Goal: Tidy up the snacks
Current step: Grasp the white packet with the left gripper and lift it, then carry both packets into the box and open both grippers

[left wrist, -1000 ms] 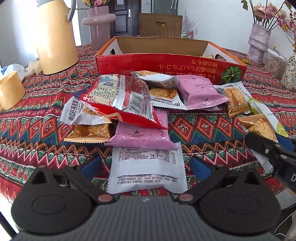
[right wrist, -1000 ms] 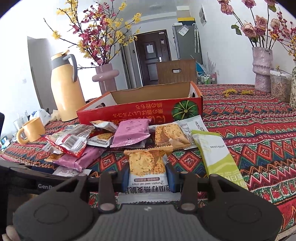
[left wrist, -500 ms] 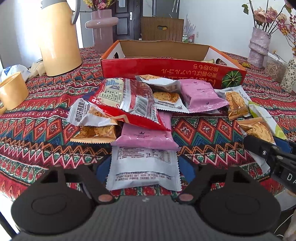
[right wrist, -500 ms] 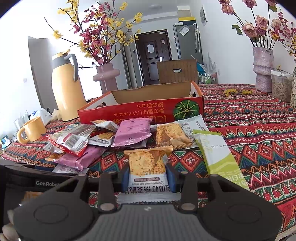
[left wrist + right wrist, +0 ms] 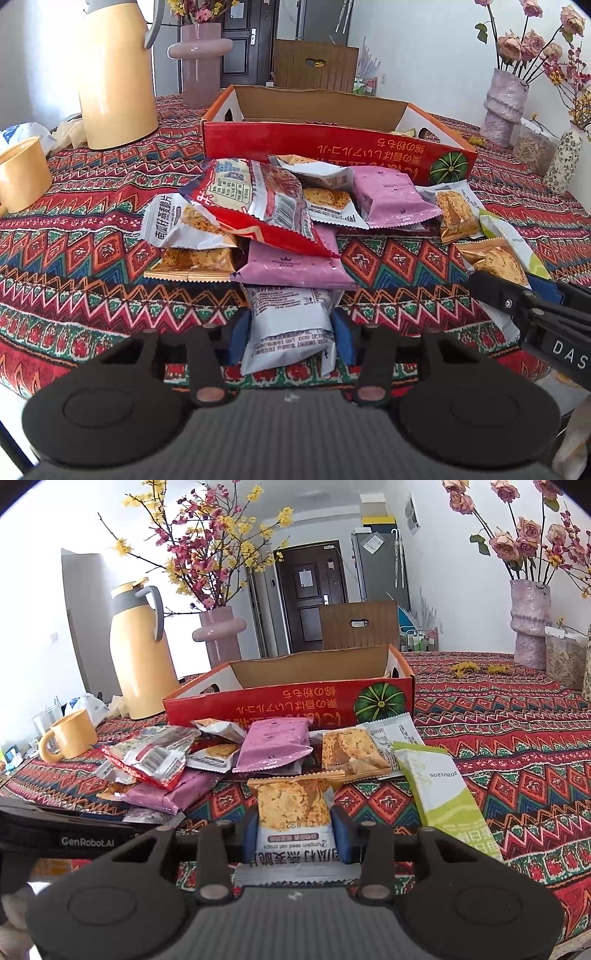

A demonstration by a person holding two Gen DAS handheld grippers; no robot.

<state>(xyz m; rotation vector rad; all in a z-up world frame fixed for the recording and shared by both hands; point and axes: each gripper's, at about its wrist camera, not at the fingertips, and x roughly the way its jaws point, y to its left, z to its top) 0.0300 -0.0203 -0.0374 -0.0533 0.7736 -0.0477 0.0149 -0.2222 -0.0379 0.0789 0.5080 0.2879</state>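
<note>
At near table edge | L gripper [image 5: 291,332] clamped on white packet [image 5: 291,321] | R gripper [image 5: 294,829] clamped on pumpkin-crisp packet [image 5: 291,812] | red box [image 5: 332,147] behind pile

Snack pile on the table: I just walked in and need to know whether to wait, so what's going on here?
A person with a gripper in each hand is sorting snack packets. The left gripper is shut on a white packet at the near edge of the pile. The right gripper is shut on a pumpkin seed crisp packet. Both packets are low at the table. The red cardboard box behind the pile stands open; little shows inside it.
</note>
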